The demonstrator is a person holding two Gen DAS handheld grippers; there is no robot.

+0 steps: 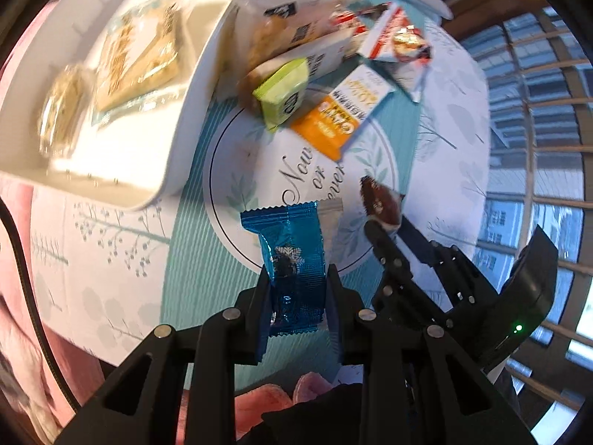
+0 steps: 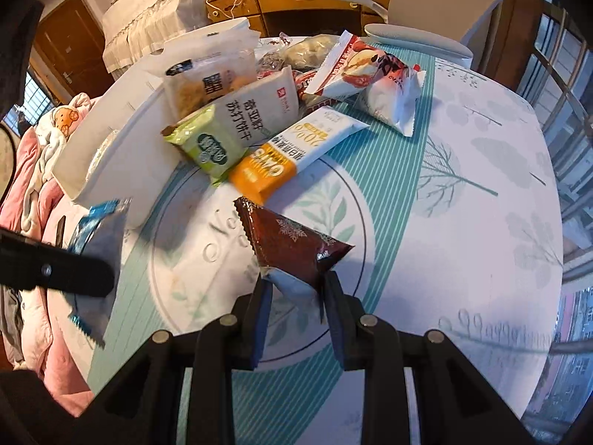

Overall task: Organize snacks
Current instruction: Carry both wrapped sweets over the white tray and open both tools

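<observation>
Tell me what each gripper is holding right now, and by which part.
Left gripper pinches the blue packet across its lower half; right gripper pinches the brown packet at its near end.

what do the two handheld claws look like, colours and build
Both are matte black plastic. The left claw has two flat tapering fingers on angular cut-out linkage arms with round silver pivot pins, and dark blue-tinted pads. The right claw is built the same; from the left wrist view its black housing carries a small green light.
</observation>
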